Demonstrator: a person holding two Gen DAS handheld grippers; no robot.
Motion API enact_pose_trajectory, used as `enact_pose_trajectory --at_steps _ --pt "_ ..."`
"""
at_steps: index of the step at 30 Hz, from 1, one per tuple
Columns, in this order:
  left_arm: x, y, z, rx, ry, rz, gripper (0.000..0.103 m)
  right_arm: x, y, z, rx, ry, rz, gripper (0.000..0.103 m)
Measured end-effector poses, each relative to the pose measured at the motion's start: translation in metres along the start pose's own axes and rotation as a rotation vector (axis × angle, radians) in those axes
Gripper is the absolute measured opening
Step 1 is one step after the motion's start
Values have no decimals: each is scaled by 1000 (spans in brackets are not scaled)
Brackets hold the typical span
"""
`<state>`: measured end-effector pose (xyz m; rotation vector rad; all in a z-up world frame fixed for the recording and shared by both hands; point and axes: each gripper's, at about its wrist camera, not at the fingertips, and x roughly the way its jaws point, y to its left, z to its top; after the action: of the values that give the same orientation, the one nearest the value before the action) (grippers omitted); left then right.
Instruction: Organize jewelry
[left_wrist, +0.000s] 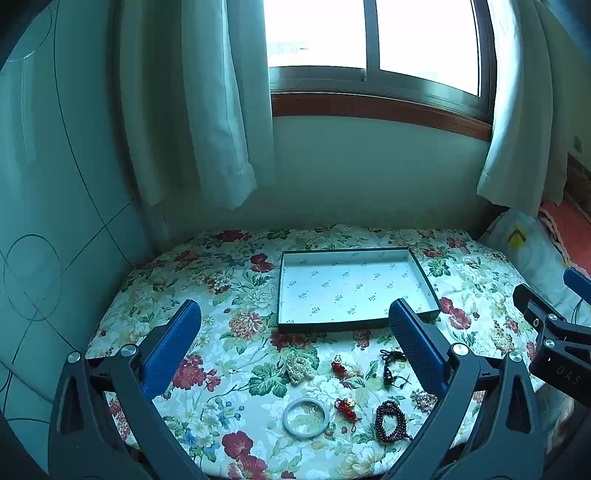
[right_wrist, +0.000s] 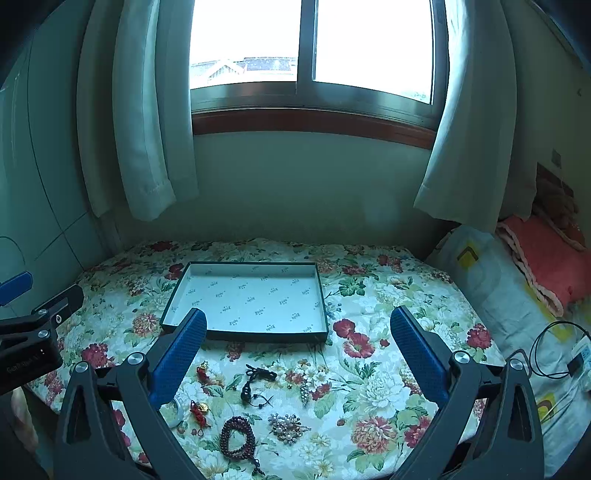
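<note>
One shallow tray (right_wrist: 245, 295), one white bangle (left_wrist: 306, 417), one dark bead bracelet (right_wrist: 236, 437), two red charms (left_wrist: 338, 365), one brooch (right_wrist: 288, 426) are counted at lower frame.

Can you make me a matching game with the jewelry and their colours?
Things:
1. bangle
2. bead bracelet
3. pearl strand
4. tray

Descriptions:
A. dark brown-red beads, coiled
B. smooth white ring
C. nothing inside, dark rim
D. cream beads in a small heap

Pairs: 1-B, 2-A, 3-D, 4-C
</note>
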<state>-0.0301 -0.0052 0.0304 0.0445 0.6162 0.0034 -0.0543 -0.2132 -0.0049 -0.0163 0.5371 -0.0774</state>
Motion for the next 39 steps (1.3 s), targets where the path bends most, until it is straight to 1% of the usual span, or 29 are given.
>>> enact_pose_trajectory --at_steps 6,9,10,21,39 --pt "7 1 1 -17 25 -12 101 5 -2 0 8 11 -2 99" --pt "8 0 0 0 10 23 101 6 -1 0 7 14 -4 99" --pt "7 0 -1 2 5 24 101 7 -1 -1 6 15 -4 99" --pt "12 3 -3 -6 23 2 101 11 -1 -3 5 27 -5 99" --pt "12 3 -4 -2 25 14 101 12 0 -4 1 34 -6 99"
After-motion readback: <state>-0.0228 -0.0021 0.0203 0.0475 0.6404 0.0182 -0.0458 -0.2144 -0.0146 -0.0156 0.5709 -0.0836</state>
